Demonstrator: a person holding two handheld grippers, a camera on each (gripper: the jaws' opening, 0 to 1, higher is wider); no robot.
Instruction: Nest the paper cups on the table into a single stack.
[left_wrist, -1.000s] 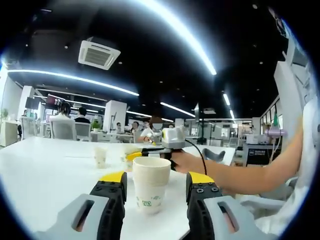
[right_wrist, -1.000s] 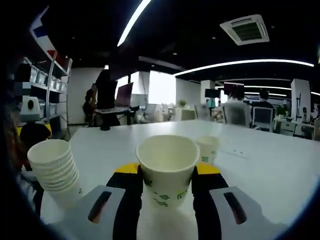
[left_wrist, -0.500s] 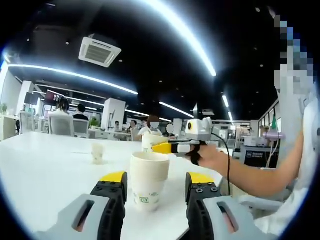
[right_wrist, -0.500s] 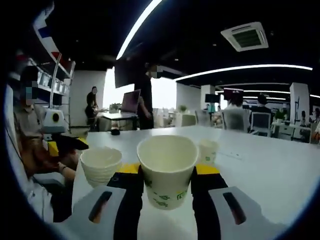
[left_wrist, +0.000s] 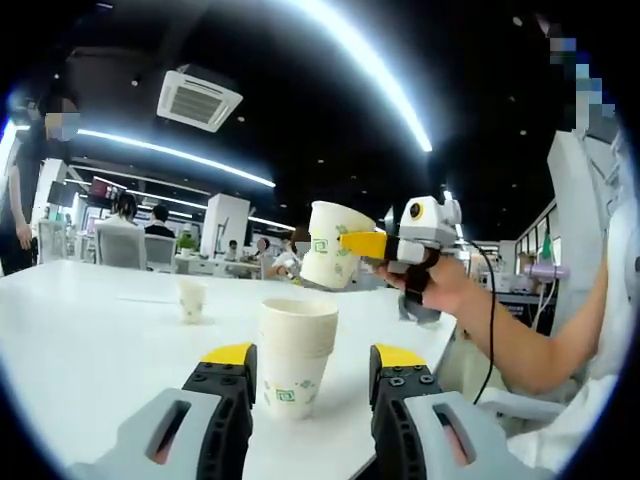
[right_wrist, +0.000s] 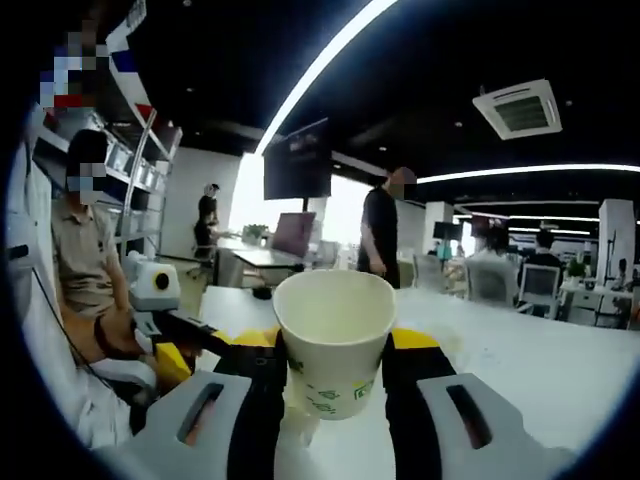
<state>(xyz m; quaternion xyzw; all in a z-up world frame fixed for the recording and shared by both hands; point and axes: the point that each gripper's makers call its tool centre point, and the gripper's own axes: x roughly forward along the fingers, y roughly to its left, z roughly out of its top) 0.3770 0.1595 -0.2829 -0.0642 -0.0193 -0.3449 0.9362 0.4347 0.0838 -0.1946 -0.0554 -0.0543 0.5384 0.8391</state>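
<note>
Open office, white table (left_wrist: 90, 330). Your right gripper (right_wrist: 335, 352) pinches a paper cup (right_wrist: 335, 335); since a second ago you've lifted it off the table, now high and tilted above the cup stack (left_wrist: 293, 355). Left gripper (left_wrist: 305, 372) jaws stand spread around that stack, not gripping. One lone cup (left_wrist: 190, 298) waits far back. Nesting drop looks next.

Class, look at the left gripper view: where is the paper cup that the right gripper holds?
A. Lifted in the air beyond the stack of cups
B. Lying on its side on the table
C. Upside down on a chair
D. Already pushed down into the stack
A: the right gripper holds the paper cup tilted in the air, clear of the white table, beyond the stack of cups.
</note>
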